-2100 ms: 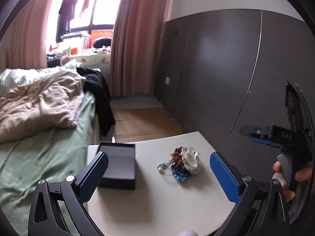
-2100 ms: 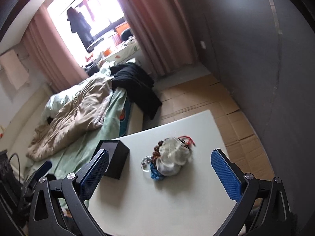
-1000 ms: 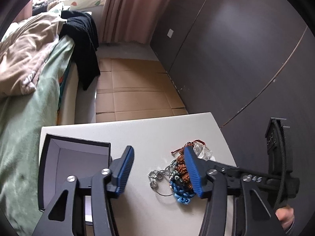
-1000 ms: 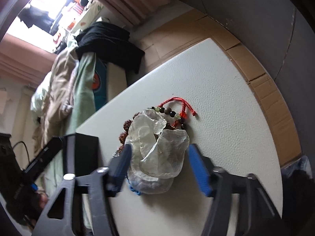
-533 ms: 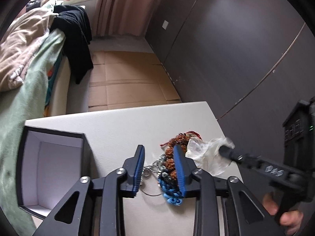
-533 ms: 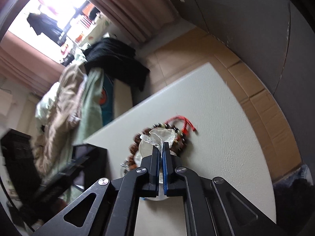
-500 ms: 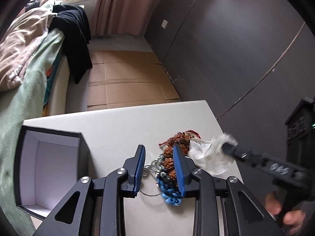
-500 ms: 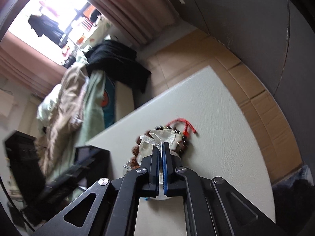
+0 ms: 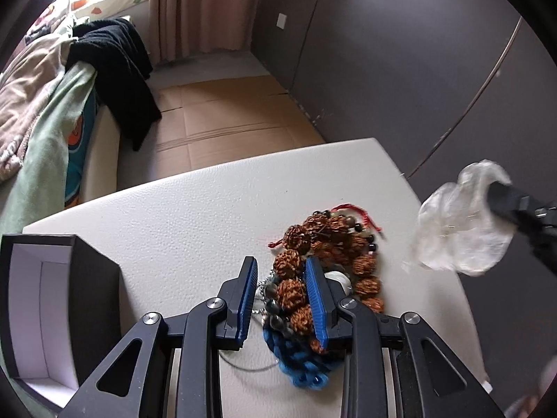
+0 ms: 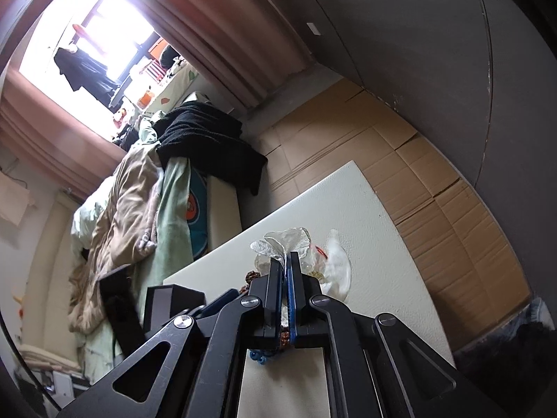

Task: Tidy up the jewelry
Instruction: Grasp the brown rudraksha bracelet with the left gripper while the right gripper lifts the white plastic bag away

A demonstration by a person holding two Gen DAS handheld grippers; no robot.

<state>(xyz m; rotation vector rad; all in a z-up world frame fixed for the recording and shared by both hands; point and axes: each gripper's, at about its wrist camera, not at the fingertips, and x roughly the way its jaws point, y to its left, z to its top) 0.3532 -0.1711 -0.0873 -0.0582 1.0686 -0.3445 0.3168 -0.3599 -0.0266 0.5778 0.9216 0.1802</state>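
— So where was the jewelry?

— Heaped on the white desk [image 9: 195, 216], toward its right side. The pile held a bracelet of knobbly brown seed beads [image 9: 315, 240], a red cord bracelet [image 9: 362, 214] with small dark and pale beads, a blue braided piece [image 9: 299, 358] at the near end and a thin silver chain [image 9: 259, 291].

— And the left gripper [image 9: 281, 296]?

— It was down over the pile, its blue-padded jaws partly closed around several of the brown seed beads. Whether the pads truly pressed the beads I could not tell from the left wrist view.

— What about the right gripper [image 10: 285, 285]?

— Its jaws were pressed together on a crumpled clear plastic bag [image 10: 282, 244]. In the left wrist view the bag [image 9: 459, 223] hung off the right gripper's tip, lifted clear of the desk and apart from the pile, to its right and blurred.

— Anything inside the bag?

— A red spot showed through the plastic in the right wrist view; more I could not make out.

— Where was the box?

— An open black jewelry box [image 9: 52, 317] with a pale lining sat on the left part of the desk, well apart from the pile. Beyond the desk were a bed with a green sheet [image 9: 45, 132], a black garment [image 9: 118, 76] draped over its edge, and flattened cardboard [image 9: 229, 118] on the floor.
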